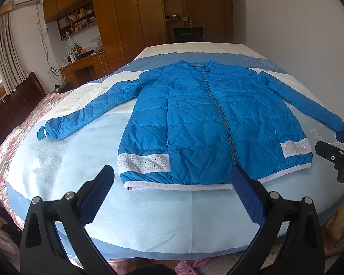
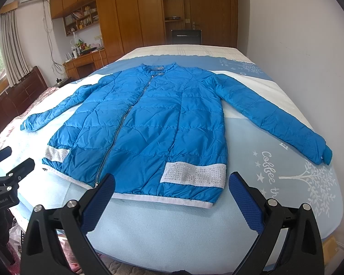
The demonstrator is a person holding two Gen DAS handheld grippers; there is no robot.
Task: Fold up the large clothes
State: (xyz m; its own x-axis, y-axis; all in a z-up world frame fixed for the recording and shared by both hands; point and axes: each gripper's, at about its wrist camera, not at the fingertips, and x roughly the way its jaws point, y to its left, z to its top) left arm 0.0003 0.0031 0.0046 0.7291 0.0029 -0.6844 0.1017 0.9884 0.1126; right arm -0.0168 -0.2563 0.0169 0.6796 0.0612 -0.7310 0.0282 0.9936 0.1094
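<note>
A blue quilted jacket lies flat, front up and zipped, on the bed, both sleeves spread out to the sides. It has white studded bands near the hem and a white ribbed hem. It also shows in the right wrist view. My left gripper is open and empty, held above the bed's near edge in front of the hem. My right gripper is open and empty, in front of the hem's right part. The right gripper shows at the right edge of the left wrist view.
The bed has a light blue and white cover; a pink quilt lies along its left side. A dark headboard stands on the left, wooden wardrobes and a desk behind, a white wall on the right.
</note>
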